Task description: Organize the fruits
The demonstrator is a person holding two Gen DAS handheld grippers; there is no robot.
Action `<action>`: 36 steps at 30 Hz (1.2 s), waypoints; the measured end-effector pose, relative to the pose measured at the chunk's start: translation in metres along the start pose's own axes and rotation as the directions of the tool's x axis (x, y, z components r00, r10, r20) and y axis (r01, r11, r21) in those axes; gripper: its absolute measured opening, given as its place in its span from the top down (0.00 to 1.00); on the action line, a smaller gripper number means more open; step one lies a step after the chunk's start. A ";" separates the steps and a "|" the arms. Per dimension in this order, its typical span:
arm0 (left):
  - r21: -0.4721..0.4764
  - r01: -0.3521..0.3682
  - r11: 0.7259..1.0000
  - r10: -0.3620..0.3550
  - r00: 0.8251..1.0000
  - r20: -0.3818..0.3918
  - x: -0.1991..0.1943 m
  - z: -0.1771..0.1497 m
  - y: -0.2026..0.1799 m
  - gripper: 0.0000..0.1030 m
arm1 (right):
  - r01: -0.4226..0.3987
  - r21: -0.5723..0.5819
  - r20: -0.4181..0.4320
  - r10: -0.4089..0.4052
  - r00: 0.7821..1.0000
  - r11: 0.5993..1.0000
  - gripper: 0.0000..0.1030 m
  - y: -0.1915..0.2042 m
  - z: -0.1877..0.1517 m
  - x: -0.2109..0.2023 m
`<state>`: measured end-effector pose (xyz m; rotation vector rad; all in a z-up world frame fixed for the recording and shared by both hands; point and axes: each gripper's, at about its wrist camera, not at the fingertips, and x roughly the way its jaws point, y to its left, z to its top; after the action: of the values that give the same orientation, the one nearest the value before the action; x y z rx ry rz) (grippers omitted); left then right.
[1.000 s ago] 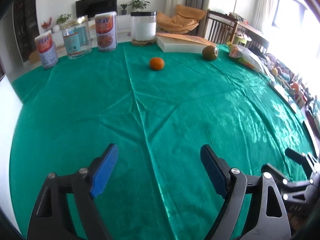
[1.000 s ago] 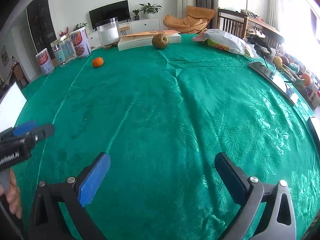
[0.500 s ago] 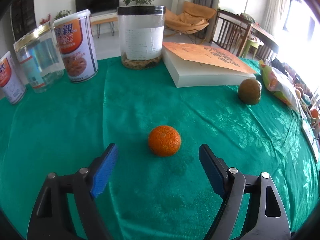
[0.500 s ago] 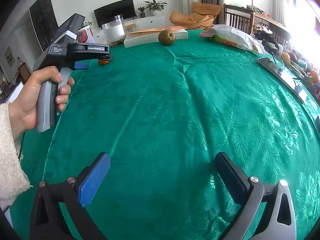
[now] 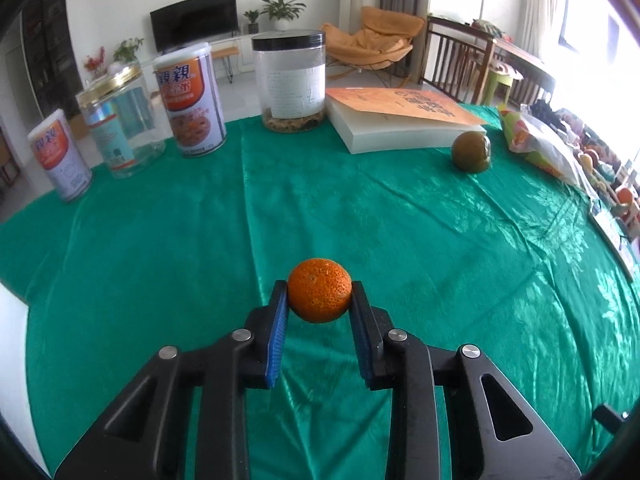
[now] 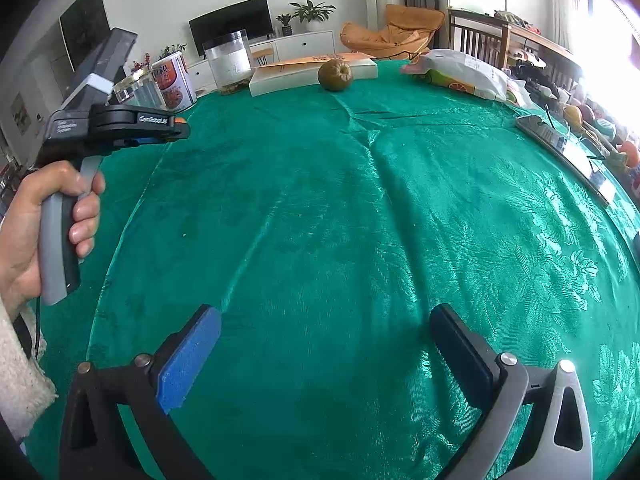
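blue-padded fingers of the left gripper are closed narrow on the orange, one pad pressed to each side of the fruit at its widest part. the orange sits at the very tips of the fingers, above the green cloth of the counter; whether it touches the cloth cannot be told from the left wrist view. in the right wrist view the left gripper shows side-on at the left edge, gripped by the person's left hand, with only a sliver of orange showing at its tip.

the right gripper has its fingers spread wide with nothing between them, only bare green cloth beneath.

a brownish-green fruit rests on the cloth toward the far right, just beside the front corner of a thick book with an orange cover; in the right wrist view the same fruit lies in front of the book, well apart from both grippers.

along the far edge stand a clear jar with a black lid, a tall orange-labelled can, a clear jar with a gold lid and a smaller can at the far left. a printed plastic bag lies at the right, beyond the brownish-green fruit.
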<state>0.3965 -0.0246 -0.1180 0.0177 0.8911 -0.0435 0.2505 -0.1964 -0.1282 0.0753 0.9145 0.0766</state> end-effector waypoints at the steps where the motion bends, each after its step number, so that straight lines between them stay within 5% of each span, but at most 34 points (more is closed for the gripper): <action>1: 0.001 -0.010 1.000 0.010 1.000 -0.005 -0.010 -0.010 0.002 0.71 | 0.000 0.000 0.000 0.000 1.000 1.000 0.00 0.000 0.000 0.000; 10: -0.011 -0.018 1.000 0.017 0.999 -0.044 -0.082 -0.100 0.010 0.71 | 0.035 0.023 0.002 -0.035 0.999 0.999 0.00 -0.003 -0.001 -0.002; 20: -0.058 0.013 0.998 -0.016 0.998 -0.053 -0.097 -0.128 0.018 0.69 | 0.069 0.024 -0.006 -0.069 0.998 0.997 0.00 -0.003 -0.001 -0.001; 22: -0.065 0.003 0.998 -0.007 0.999 -0.051 -0.095 -0.133 0.021 0.60 | 0.070 0.024 -0.006 -0.069 0.998 0.997 0.00 -0.003 -0.001 -0.001; 24: -0.068 -0.012 0.998 0.009 0.999 -0.048 -0.094 -0.139 0.024 0.26 | 0.071 0.022 -0.007 -0.071 0.997 0.997 0.00 -0.003 -0.001 0.000; 33: -0.064 -0.047 0.997 0.045 0.999 -0.024 -0.089 -0.154 0.037 0.16 | 0.122 -0.030 -0.043 -0.124 0.991 0.992 0.00 0.006 -0.002 0.005; 36: -0.057 -0.052 0.997 0.051 0.998 -0.031 -0.087 -0.154 0.036 0.12 | 0.063 -0.110 -0.081 -0.072 0.994 0.992 0.00 0.010 0.000 0.005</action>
<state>0.2242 0.0187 -0.1472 -0.0125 0.9204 0.0304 0.2531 -0.1864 -0.1314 -0.0591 0.9957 0.0659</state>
